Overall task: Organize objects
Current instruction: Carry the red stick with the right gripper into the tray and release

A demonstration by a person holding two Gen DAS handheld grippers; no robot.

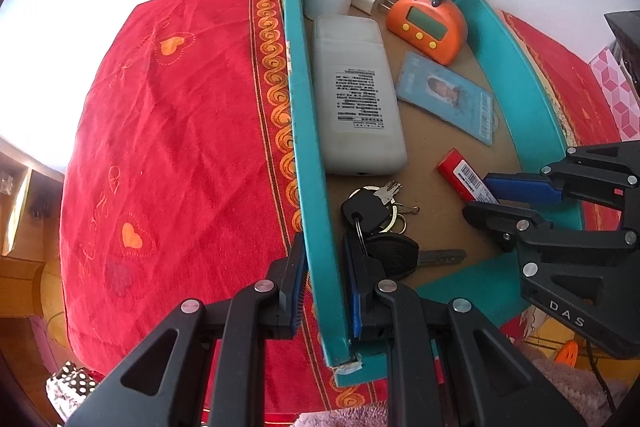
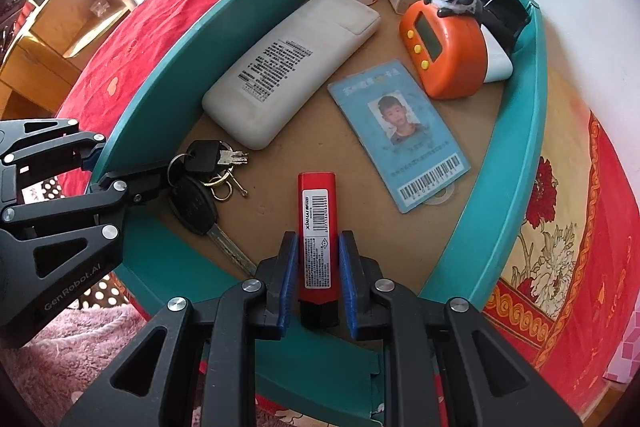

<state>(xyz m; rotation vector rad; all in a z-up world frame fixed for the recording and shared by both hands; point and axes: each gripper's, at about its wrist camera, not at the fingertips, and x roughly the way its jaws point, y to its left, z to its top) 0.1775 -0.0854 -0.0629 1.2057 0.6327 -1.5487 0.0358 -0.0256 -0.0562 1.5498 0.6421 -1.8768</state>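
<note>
Right claw [image 2: 318,281] clamps the red lighter [image 2: 318,223] at lower centre, left claw [image 1: 324,291] pinches the box wall [image 1: 310,187]; I'd lower gently before releasing.

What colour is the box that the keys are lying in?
Teal walls with a brown cardboard floor; clearest in the right wrist view.

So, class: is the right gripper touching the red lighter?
Touching. The right wrist view shows the right gripper with both blue pads pressed against the red lighter.
</note>
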